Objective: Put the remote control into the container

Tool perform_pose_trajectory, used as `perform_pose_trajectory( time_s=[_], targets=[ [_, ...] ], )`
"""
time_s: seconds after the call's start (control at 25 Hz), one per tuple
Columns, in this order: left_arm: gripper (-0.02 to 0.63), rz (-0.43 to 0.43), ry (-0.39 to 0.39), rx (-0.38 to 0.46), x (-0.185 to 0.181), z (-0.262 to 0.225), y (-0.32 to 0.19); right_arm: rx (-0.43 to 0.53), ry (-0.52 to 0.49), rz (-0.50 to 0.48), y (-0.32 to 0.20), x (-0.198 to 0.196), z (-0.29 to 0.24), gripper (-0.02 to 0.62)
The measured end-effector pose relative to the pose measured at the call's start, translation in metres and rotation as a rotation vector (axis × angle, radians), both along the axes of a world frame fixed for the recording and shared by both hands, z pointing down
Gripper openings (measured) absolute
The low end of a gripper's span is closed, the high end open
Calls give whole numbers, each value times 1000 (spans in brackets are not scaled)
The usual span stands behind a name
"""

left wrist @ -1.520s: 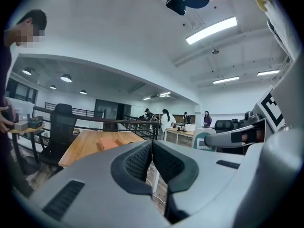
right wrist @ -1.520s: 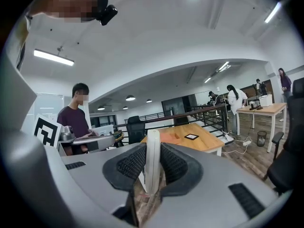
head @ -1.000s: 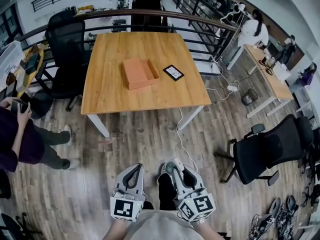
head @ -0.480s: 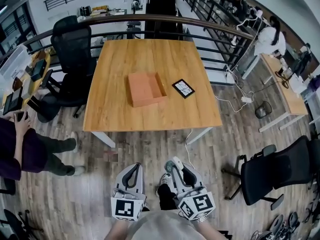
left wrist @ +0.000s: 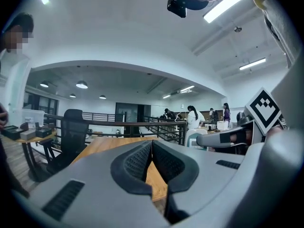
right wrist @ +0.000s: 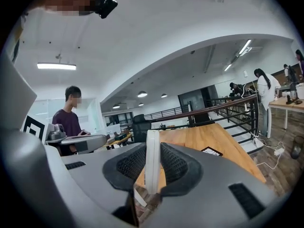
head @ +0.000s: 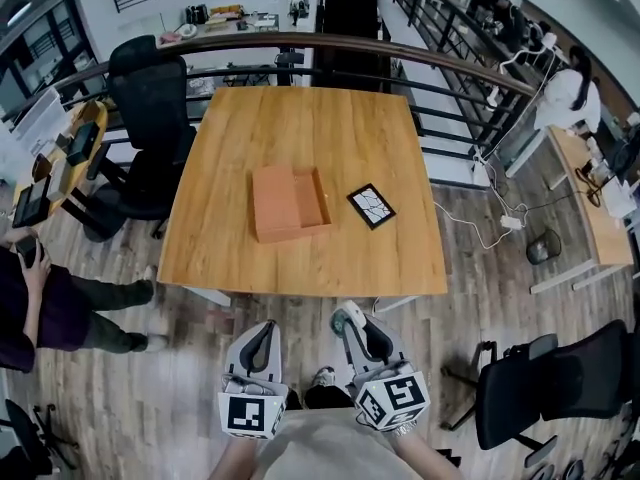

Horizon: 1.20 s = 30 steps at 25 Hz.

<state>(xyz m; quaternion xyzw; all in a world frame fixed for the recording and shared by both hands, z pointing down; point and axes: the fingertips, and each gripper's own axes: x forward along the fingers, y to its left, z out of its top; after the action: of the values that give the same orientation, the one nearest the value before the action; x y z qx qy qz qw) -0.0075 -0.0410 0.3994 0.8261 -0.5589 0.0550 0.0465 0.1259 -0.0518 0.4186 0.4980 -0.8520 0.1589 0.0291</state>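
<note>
Two grippers are held low over the wood floor, on the near side of the wooden table (head: 230, 258). The left gripper (head: 262, 330) has its jaws pressed together at the tips with nothing between them. The right gripper (head: 354, 324) is clamped on a white remote control (right wrist: 152, 158), which stands on edge between the pads with its top poking out above them.

The orange container (head: 290, 201) sits near the table's centre, well apart from both grippers, with the table's near edge between. A black patterned card (head: 371, 206) lies just to the container's right, not touching it. A black office chair (head: 150, 98) stands at the table's far left corner, and a dark railing (head: 330, 43) curves behind the table.

Only the remote's narrow edge shows, so its buttons cannot be made out. A person (head: 40, 308) at the left is cut off by the frame.
</note>
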Motion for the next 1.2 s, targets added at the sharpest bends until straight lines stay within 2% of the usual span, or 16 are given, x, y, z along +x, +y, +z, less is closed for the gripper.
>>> perform_pose_trajectory(
  time_s=[0.12, 0.4, 0.68, 0.88, 1.0, 1.2],
  targets=[
    [14, -45, 53, 34, 1, -9, -20, -8, -15, -32, -25, -1, 3, 107],
    [14, -77, 66, 6, -7, 6, -84, -36, 4, -71, -81, -15, 15, 107],
    [14, 27, 127, 27, -3, -6, -193, -72, 64, 37, -163, -10, 8, 107],
    [14, 79, 169, 16, -32, -2, -273, -95, 70, 88, -240, -39, 18, 107],
    [14, 85, 188, -22, -48, 3, -306, -132, 85, 99, -278, -52, 26, 107],
    [14, 116, 176, -50, -61, 19, -354, -237, 128, 111, -337, -61, 70, 107]
  ],
)
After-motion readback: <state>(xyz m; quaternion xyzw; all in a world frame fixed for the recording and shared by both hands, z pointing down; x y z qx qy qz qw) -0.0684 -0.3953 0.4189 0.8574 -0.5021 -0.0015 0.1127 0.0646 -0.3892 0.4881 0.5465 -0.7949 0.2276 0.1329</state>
